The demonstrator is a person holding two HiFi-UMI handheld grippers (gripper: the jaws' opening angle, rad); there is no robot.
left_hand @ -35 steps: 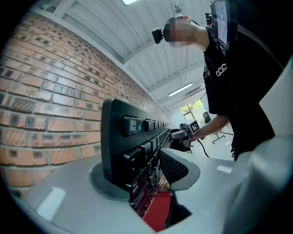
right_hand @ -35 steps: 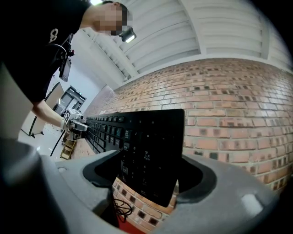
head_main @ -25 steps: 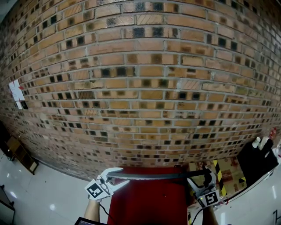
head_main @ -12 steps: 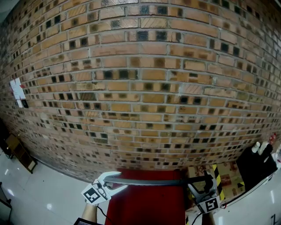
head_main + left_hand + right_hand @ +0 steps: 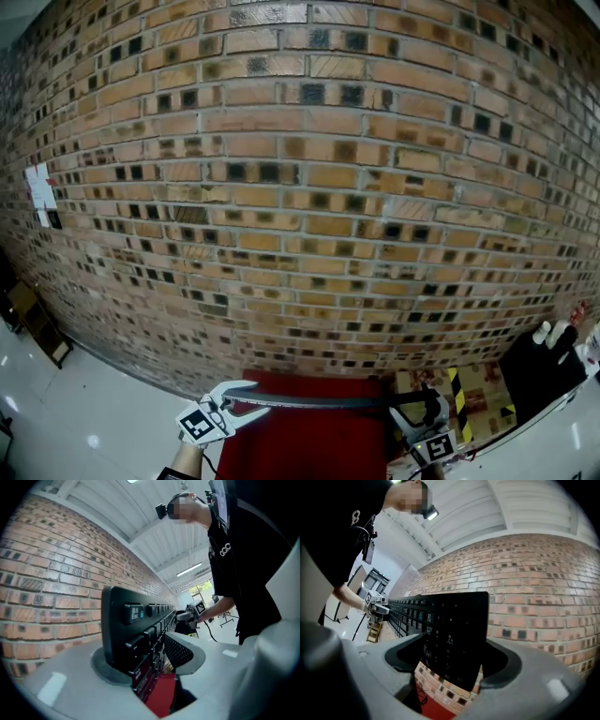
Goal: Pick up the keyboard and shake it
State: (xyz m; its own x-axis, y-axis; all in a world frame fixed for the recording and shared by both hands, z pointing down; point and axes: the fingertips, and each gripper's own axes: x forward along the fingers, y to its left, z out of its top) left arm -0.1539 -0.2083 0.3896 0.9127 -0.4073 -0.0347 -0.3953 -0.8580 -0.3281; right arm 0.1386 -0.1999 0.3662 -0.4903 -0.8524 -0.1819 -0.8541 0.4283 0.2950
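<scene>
1. Keyboard [image 5: 323,402] hangs level in the air, on its long edge, above the red mat [image 5: 309,445] and in front of the brick wall [image 5: 300,187]. A grip at each end probably keeps so long a thing from twisting when it is shaken.
2. Left gripper [image 5: 251,394]: the jaws are partly open and clamp the Esc end front and back.
3. Right gripper [image 5: 427,401]: the jaws likewise press on the number-pad end.
4. The head view shows only a thin dark bar, seen edge-on and clear of the mat.
5. The gripper views show what the head view hides: the keys face the person, the Esc key [image 5: 132,612] is legible, and each view has the other gripper at the far end.
</scene>
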